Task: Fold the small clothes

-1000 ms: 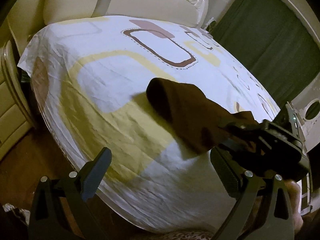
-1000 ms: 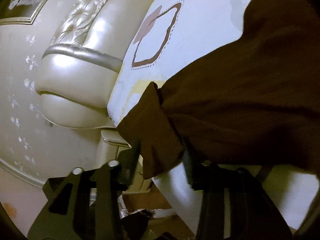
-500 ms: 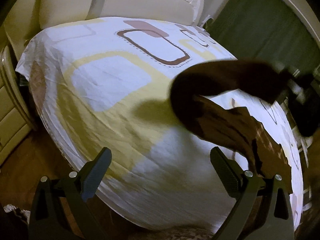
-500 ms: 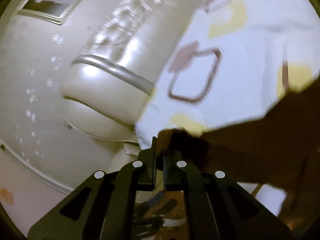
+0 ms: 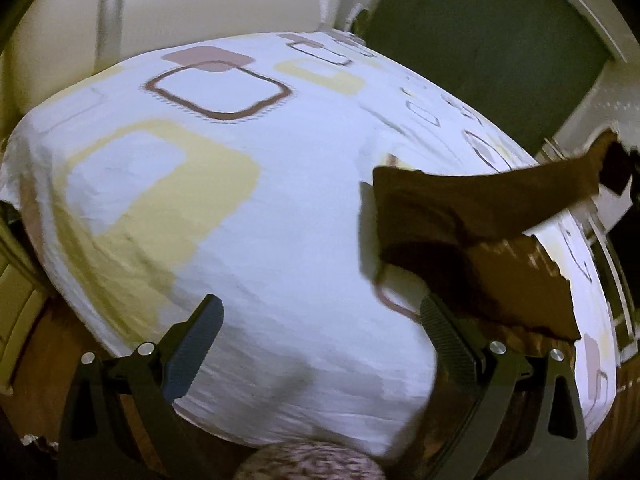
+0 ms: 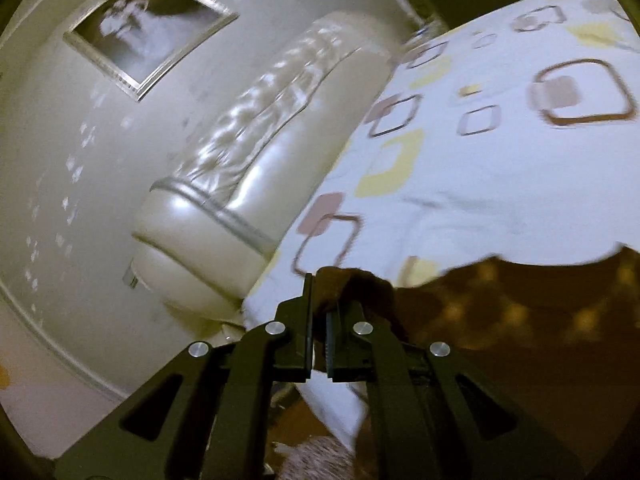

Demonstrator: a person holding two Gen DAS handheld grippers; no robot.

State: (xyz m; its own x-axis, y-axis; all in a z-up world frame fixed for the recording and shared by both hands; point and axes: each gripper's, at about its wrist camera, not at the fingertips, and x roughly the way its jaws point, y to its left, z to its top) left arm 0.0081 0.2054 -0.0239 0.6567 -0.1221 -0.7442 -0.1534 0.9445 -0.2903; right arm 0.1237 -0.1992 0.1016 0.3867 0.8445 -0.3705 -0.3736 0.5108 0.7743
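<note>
Right gripper jaws clamped on brown garment corner, left gripper jaws apart and empty; lifted off the bedsheet, no fold made yet

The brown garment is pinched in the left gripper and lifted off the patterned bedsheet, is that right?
Not quite. The right gripper is shut on the brown garment, as the right wrist view shows. The left gripper is open and empty above the patterned bedsheet.
</note>
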